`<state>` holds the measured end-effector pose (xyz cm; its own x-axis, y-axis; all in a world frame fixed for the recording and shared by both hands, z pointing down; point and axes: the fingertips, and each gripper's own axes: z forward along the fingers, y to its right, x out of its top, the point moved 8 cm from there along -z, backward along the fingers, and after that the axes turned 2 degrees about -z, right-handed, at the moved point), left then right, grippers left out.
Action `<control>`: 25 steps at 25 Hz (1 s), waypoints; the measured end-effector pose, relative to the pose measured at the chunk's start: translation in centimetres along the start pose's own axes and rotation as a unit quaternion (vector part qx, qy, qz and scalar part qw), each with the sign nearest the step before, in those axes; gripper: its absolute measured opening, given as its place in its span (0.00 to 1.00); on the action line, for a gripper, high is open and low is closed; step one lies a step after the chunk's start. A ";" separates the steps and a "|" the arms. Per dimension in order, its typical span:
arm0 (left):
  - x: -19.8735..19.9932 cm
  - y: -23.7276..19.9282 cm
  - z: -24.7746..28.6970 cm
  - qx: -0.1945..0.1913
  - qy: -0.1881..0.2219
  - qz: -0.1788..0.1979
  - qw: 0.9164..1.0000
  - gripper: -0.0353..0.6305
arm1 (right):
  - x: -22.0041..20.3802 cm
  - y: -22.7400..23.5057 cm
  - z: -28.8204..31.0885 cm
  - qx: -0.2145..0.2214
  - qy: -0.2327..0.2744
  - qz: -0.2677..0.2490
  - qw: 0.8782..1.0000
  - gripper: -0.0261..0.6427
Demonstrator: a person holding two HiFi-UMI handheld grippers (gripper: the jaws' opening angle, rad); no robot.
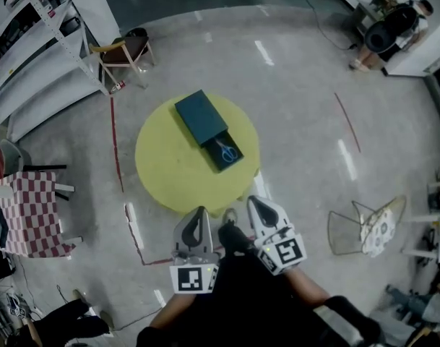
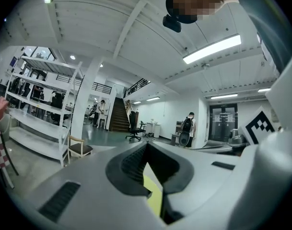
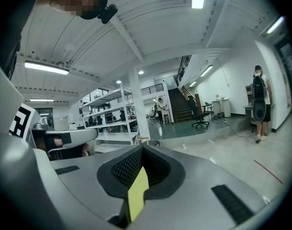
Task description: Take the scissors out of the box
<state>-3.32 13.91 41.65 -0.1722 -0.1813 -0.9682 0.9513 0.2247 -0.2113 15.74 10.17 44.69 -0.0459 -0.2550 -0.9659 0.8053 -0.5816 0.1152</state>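
In the head view a dark teal box (image 1: 200,116) lies on a round yellow table (image 1: 162,172). Its drawer (image 1: 218,159) is slid out toward me, and blue-handled scissors (image 1: 229,151) lie inside it. My left gripper (image 1: 200,212) and right gripper (image 1: 254,202) are held close to my body at the table's near edge, well short of the box. Both are shut with nothing in them. In the left gripper view the left gripper (image 2: 146,146) points up at the room, with a sliver of yellow showing behind the jaws. The right gripper (image 3: 142,150) shows the same.
A wooden chair (image 1: 126,51) and white shelving (image 1: 32,42) stand beyond the table to the left. A checkered table (image 1: 32,215) is at the left edge. A wire chair (image 1: 364,226) is on the right. A person (image 1: 393,24) sits far back right.
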 end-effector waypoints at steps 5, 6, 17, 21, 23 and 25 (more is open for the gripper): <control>0.6 -0.6 3.7 0.017 -0.004 0.005 1.000 0.05 | 1.2 2.5 3.4 0.028 -0.017 0.000 0.999 0.03; 0.8 -0.7 4.3 0.016 -0.004 0.007 1.000 0.05 | 1.3 2.9 4.0 0.029 -0.016 0.001 0.999 0.03; 2.8 -4.5 11.0 -0.014 0.007 0.006 1.000 0.05 | 0.9 4.5 10.9 0.007 -0.041 0.000 0.999 0.03; 3.2 -5.8 12.9 -0.032 -0.002 0.009 0.999 0.05 | 0.2 4.9 13.0 -0.006 -0.057 0.005 0.998 0.03; 3.3 -6.5 14.1 -0.038 -0.009 0.006 0.999 0.05 | -0.2 5.2 14.2 -0.012 -0.062 -0.001 0.998 0.03; 3.5 -7.1 15.0 -0.043 -0.009 0.005 0.999 0.05 | -0.8 5.7 15.4 -0.018 -0.072 -0.007 0.997 0.03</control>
<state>-6.84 -2.67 41.75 -0.1575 -0.1954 -0.9680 0.9271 0.3083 -0.2131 11.22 -4.84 49.68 -0.1397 -0.3564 -0.9238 0.8249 -0.5580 0.0905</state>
